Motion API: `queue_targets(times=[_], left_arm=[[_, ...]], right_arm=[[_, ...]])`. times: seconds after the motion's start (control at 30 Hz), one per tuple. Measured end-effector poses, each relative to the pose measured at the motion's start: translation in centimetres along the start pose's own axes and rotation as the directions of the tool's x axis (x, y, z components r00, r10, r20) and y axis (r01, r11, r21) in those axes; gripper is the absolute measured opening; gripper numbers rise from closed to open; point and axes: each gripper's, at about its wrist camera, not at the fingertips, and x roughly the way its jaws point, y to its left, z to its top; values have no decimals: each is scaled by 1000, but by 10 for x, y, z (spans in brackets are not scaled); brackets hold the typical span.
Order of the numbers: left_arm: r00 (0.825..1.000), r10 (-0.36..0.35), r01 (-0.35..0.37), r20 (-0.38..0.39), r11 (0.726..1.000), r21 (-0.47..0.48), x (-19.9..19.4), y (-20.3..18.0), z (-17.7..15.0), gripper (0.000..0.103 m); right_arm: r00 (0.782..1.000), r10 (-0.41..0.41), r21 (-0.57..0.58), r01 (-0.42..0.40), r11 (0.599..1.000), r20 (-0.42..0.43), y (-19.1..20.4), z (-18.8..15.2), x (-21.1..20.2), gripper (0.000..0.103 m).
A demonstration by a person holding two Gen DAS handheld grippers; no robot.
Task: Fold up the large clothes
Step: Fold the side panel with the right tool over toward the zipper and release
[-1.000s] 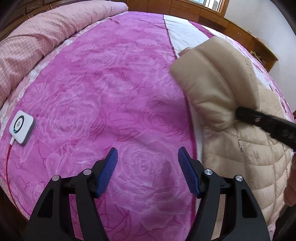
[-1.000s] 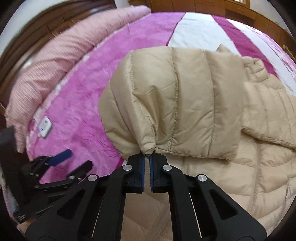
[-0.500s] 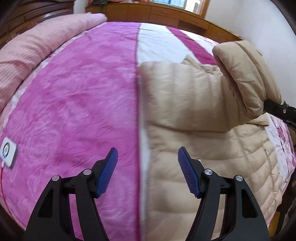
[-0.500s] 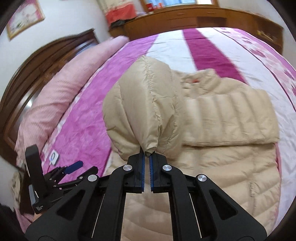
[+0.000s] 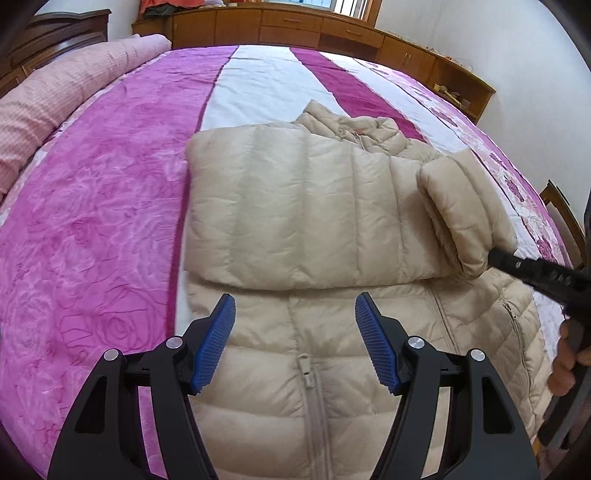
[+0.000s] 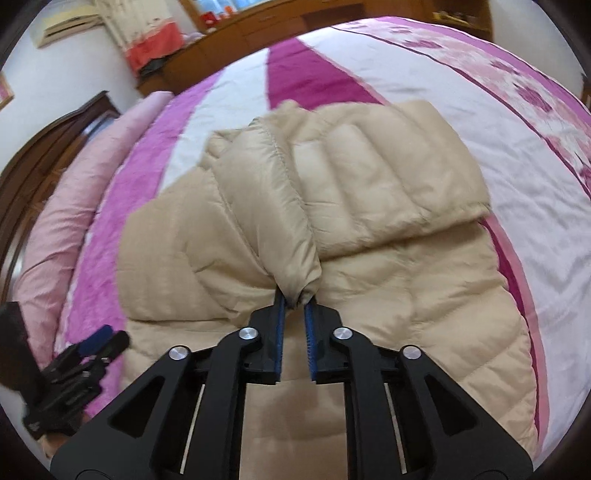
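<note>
A beige puffer jacket [image 5: 295, 206] lies front up on the bed, one sleeve folded flat across its chest. My right gripper [image 6: 294, 301] holds the cuff of the other sleeve [image 6: 266, 206] at its fingertips. Its jaws are opening, and the cuff is still pinched between the blue pads [image 6: 279, 325]. In the left wrist view that sleeve [image 5: 461, 206] hangs raised at the jacket's right side from the right gripper [image 5: 493, 254]. My left gripper [image 5: 295, 332] hovers open over the zipper [image 5: 310, 373], nothing between its fingers. It also shows low left in the right wrist view as the left gripper [image 6: 99, 343].
The jacket rests on a pink, magenta and white bedcover [image 5: 92, 221]. A rolled pink quilt [image 5: 74, 85] lies along the left edge. Wooden cabinets [image 5: 295, 26] line the far wall. A wooden chair [image 5: 557, 206] stands right of the bed. A person's hand [image 5: 565, 365] grips the right tool.
The right gripper carried the sleeve across the jacket toward its right side, and a gap has appeared between its pads. The left gripper moved from the pink cover to above the jacket's front.
</note>
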Motion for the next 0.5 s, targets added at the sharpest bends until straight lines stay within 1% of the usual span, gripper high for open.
queue_targets(times=[0.03,0.13,0.17,0.23,0.3,0.37,0.43,0.5], left_arm=[[1000,2,-2,-2,1000,2,1,-1,0,67],[1000,12,-12,-10,1000,10,5,-4,-1,67],[1000,14,-14,-11,1000,11,6,-5,-1,67],[1000,21,-21,-15,1000,16,7,-5,-2,67],[999,30,-29,-16,999,20,8,-5,-3,67],[999,40,-40,-17,999,23,9,-5,-3,67],[999,49,-49,-18,998,31,9,-6,-4,67],[998,55,-54,-19,998,37,9,-7,-5,67]], right_arm=[[1000,-11,8,11,1000,-1,-6,-1,2,16],[1000,-25,21,25,999,6,-19,-2,0,23],[999,-37,19,36,999,18,-22,-2,-3,27],[997,-67,11,67,998,45,-27,-2,-12,30],[995,-75,-1,76,997,68,-30,-2,-23,35],[994,-68,-18,69,997,82,-28,-3,-33,37],[995,-39,-59,44,997,90,-21,-6,-44,42],[996,-17,-107,27,994,92,-7,-9,-51,54]])
